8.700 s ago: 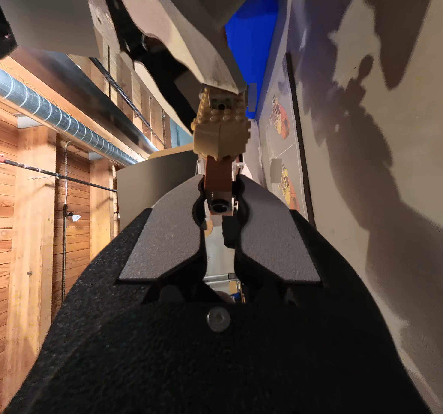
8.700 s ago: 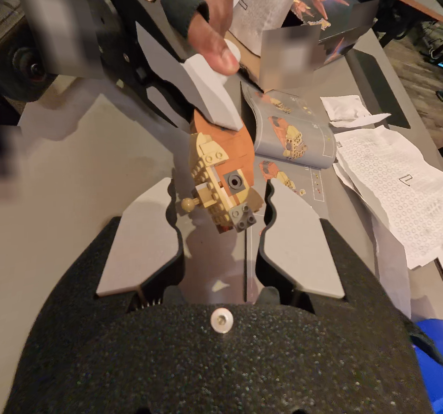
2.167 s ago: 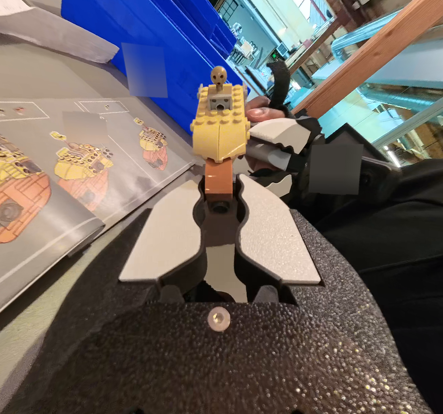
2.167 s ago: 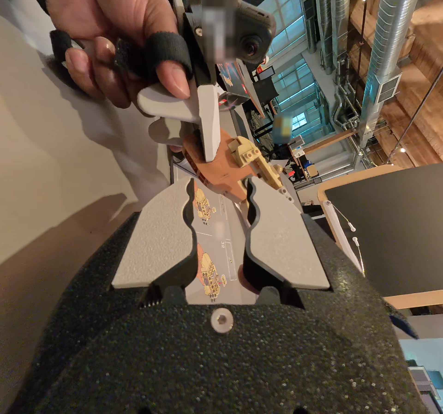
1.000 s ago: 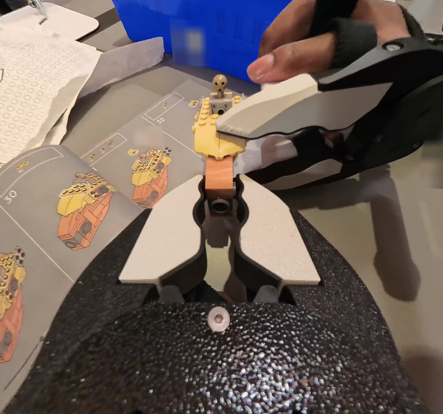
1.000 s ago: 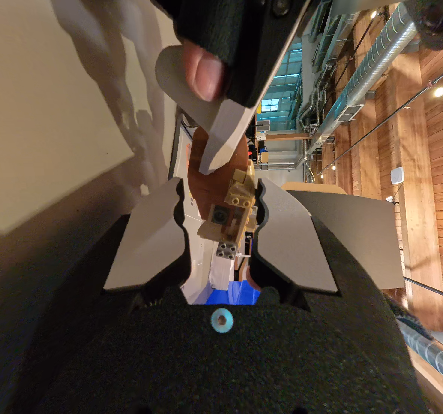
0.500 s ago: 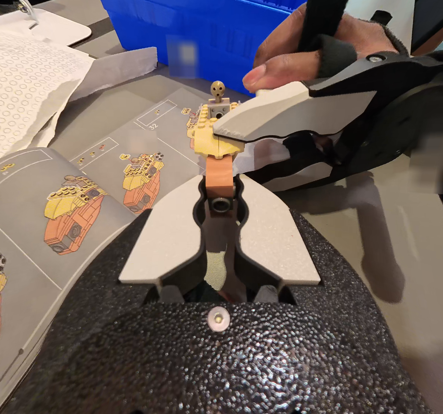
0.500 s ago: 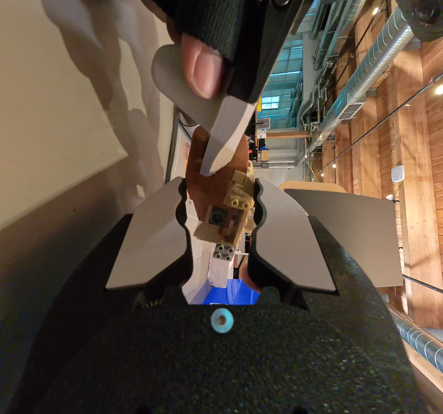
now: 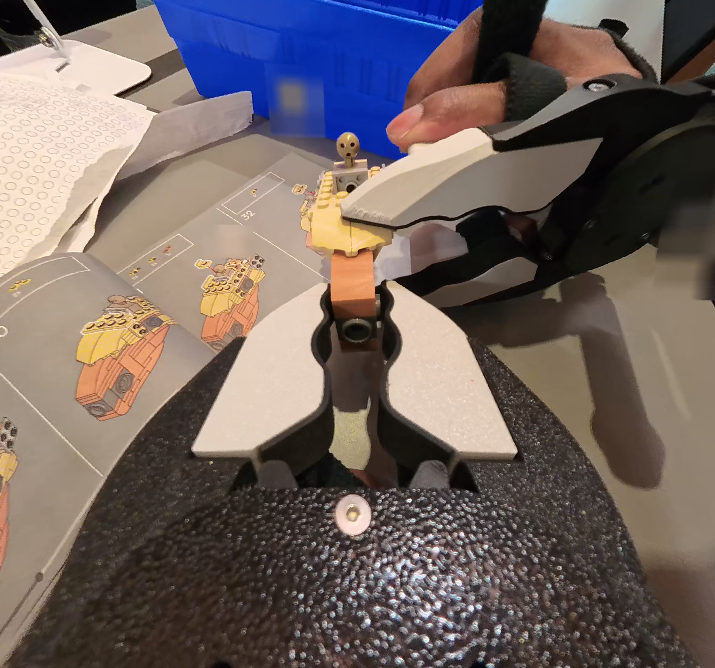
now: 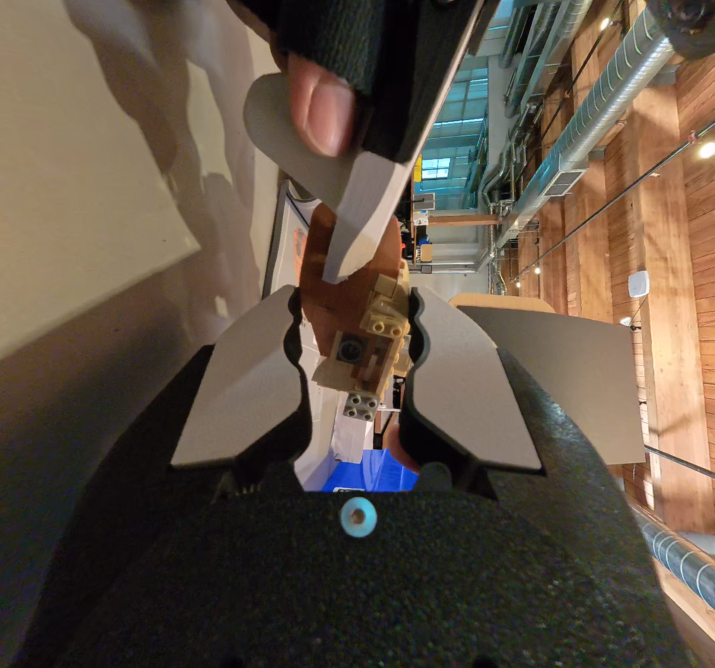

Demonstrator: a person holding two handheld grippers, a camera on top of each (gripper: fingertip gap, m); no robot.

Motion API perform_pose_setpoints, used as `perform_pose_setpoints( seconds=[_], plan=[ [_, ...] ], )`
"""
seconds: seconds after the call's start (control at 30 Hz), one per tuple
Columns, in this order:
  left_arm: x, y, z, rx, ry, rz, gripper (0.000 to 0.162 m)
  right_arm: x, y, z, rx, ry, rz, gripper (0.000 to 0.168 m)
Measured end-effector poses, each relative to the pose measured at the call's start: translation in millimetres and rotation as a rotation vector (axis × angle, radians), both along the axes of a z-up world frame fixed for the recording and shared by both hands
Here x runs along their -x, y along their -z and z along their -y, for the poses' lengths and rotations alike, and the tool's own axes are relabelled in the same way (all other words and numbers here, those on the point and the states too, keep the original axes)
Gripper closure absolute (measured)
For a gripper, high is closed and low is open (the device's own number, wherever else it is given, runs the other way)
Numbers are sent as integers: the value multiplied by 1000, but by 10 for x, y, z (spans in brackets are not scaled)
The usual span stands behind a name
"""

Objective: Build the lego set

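Observation:
A small lego model has an orange-brown hull, a tan studded top and a tan ball knob. My left gripper is shut on the hull's narrow end and holds it above the table. My right gripper reaches in from the right, with its upper finger pressed on the tan top and its lower finger under the hull. In the right wrist view the model sits between the fingers of my right gripper, which touch both sides. A left gripper finger lies across the hull.
An open instruction booklet lies on the grey table to the left. White perforated paper and a white stand base lie at the far left. A blue bin stands behind the model. My left and right fingertips are right by each other.
Both grippers have turned and come down over the table. In the last second my right gripper's fingers have closed in onto the model. My left gripper has kept its hold.

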State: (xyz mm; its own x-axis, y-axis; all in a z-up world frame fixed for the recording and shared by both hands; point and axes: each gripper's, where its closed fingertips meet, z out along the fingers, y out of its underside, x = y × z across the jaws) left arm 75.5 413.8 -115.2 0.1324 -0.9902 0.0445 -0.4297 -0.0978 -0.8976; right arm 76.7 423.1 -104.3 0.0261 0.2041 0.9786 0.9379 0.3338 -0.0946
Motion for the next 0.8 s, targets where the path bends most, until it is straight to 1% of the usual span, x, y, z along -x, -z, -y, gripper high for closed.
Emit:
perform_pose_setpoints(
  seconds=[0.1,0.2,0.27,0.43,0.67,0.8],
  plan=[
    [-2,-21,-24,41,-15,21,140,0,-10,-19,9,12,-46,115],
    [26,31,-91,66,-47,7,140,-15,-39,-49,48,35,-127,102],
    [42,62,-126,43,-59,-9,140,-4,-47,-42,97,32,-184,101],
    [21,43,-109,-11,-53,-15,140,-35,84,-56,158,66,-149,94],
    [13,60,-86,-22,-44,-27,140,-73,219,-84,215,101,-148,97],
    [-5,62,-45,-43,-29,-31,141,-70,233,-109,197,114,-144,103]
  ],
)
